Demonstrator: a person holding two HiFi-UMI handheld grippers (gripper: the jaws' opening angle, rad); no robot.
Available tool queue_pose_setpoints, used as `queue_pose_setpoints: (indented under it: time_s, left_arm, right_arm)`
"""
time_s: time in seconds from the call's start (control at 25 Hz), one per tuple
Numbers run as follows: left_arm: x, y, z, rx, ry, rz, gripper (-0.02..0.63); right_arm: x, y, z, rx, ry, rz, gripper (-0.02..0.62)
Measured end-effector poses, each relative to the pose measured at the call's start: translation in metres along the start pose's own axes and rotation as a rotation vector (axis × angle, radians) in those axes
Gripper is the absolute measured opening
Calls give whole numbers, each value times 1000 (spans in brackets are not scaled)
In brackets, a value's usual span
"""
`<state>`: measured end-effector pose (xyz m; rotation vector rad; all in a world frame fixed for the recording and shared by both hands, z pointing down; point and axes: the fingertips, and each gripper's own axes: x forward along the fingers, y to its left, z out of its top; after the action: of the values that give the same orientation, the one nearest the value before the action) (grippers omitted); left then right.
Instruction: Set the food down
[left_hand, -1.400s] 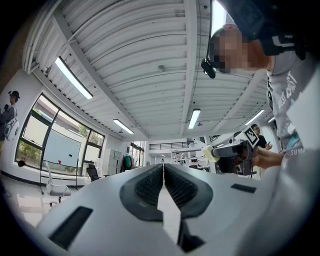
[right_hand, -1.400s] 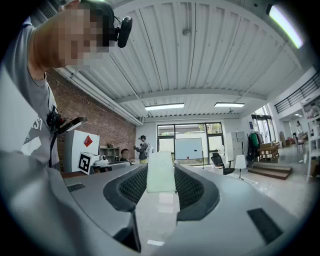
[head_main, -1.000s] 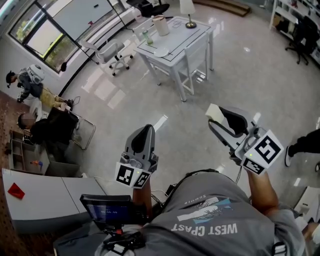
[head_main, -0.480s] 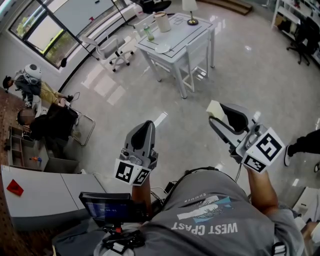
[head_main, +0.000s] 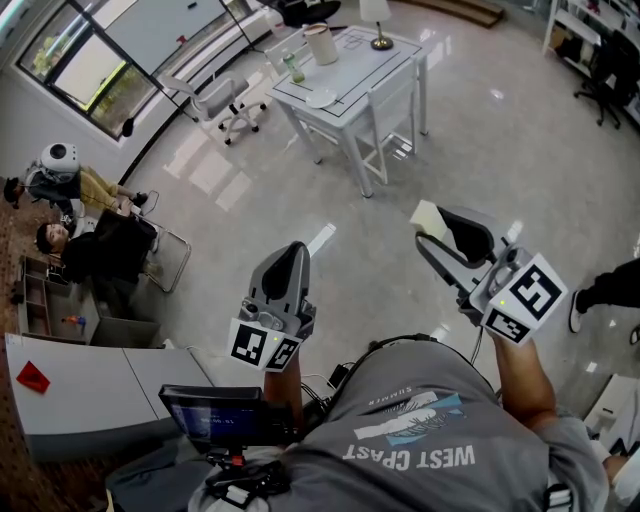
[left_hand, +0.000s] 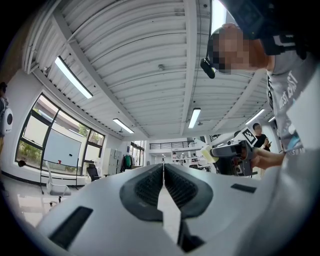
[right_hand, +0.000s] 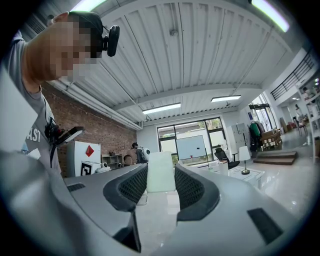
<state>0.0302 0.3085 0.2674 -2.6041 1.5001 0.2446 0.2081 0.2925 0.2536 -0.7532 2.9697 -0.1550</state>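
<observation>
The food is a pale, flat block (head_main: 428, 220) clamped at the tip of my right gripper (head_main: 434, 226), held in the air over the shiny floor. In the right gripper view the block (right_hand: 161, 171) stands upright between the two dark pads, and the right gripper (right_hand: 161, 176) is shut on it. My left gripper (head_main: 296, 250) hangs to the left at about the same height, its jaws pressed together with nothing between them (left_hand: 163, 168). The left gripper view also catches the right gripper (left_hand: 226, 151) with the block (left_hand: 206, 154) at its tip.
A white table (head_main: 352, 88) stands far ahead with a lamp (head_main: 376, 20), a white canister (head_main: 322, 45), a green bottle (head_main: 294, 68) and a plate (head_main: 322, 97). An office chair (head_main: 222, 105) is left of it. People sit at the far left (head_main: 95, 250). A grey cabinet (head_main: 70, 400) is near left.
Both grippers stay almost where they were, the right one still clamped on the block. The view has shifted slightly, and the people at the far left have moved a little.
</observation>
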Motion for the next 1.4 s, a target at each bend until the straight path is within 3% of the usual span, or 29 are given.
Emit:
queue_pose_setpoints:
  time_s: [0.8,1.08,1.4]
  left_arm:
    - [55,-40,-18,31,26,30,11]
    - [59,-16,-18,27,26,24,12]
    - [60,46,-15,21,21,-3,11]
  right_arm:
    - [-34,-61,-3,14,2,40,166]
    - [-12,-65,-3,14,6,30,167]
    - [48,-64,1,5,12,1,166]
